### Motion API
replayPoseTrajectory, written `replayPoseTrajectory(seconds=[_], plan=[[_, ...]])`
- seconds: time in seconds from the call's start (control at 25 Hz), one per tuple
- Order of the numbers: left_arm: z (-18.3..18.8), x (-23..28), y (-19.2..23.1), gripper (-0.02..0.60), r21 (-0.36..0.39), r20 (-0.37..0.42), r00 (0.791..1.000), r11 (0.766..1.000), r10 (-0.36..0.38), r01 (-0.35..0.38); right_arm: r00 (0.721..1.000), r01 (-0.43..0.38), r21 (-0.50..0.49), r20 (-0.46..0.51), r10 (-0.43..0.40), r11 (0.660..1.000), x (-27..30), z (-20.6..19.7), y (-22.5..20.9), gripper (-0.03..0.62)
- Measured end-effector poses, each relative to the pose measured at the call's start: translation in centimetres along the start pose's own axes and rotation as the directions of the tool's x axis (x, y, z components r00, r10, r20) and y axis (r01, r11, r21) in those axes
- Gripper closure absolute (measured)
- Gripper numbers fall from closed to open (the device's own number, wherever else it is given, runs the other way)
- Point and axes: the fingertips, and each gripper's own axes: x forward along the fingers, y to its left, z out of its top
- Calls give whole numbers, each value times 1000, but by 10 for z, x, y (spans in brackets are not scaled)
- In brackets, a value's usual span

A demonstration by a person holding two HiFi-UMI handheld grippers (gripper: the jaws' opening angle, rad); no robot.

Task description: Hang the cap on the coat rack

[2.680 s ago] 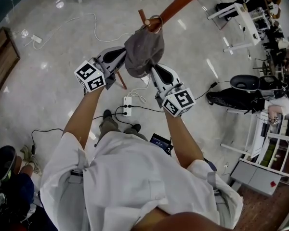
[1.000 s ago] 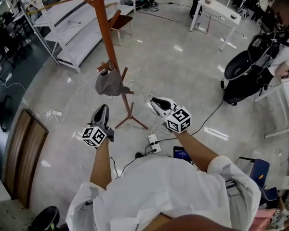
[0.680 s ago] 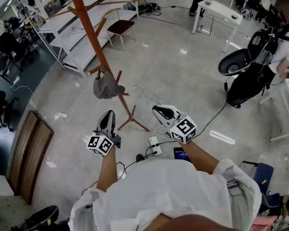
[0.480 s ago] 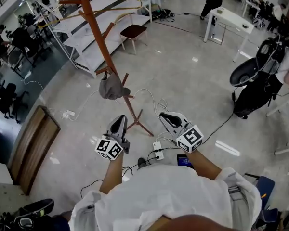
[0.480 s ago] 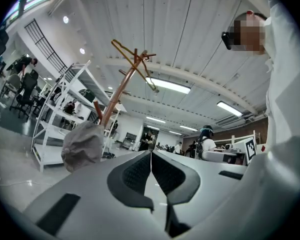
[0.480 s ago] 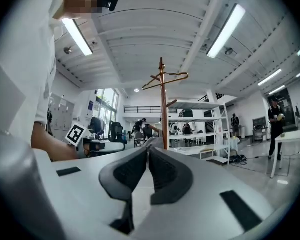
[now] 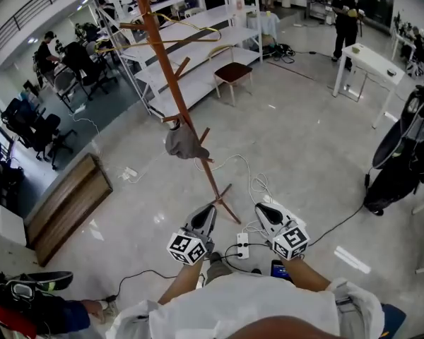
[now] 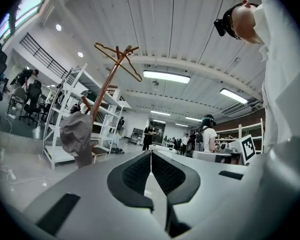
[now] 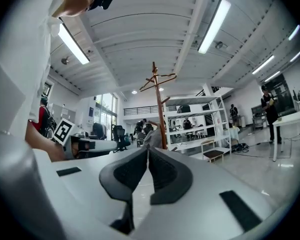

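While the grey cap (image 7: 184, 144) hangs on a low peg of the coat rack (image 7: 161, 55), my left claw (image 7: 205, 212) and right claw (image 7: 262, 210) sit well apart from it, both closed on nothing.

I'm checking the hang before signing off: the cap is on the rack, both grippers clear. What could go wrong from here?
1. The cap hangs from a short low peg of the coat rack; it may slip off if bumped.
2. A power strip and cables lie on the floor near the person's feet and the rack's legs; a snag could trip them or jolt the rack.
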Motion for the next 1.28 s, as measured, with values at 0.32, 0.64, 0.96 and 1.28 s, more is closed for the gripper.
replayPoseTrajectory(seconds=[0.32,0.64,0.96,1.28], plan=[[-25,-29,-1,560,15,-53,985,987,162,-162,998,39,65,40,-41,997,-7,-14,-5,565],[-24,-61,24,561,10,-15,956,956,292,-292,995,100,14,20,-100,995,-17,-13,8,565],[-6,-120,30,569,-36,26,942,942,333,-332,991,132,28,19,-132,991,-37,-1,46,565],[-39,-170,-15,571,-100,-11,951,946,308,-308,976,205,-2,-73,-204,979,-82,-11,92,566]])
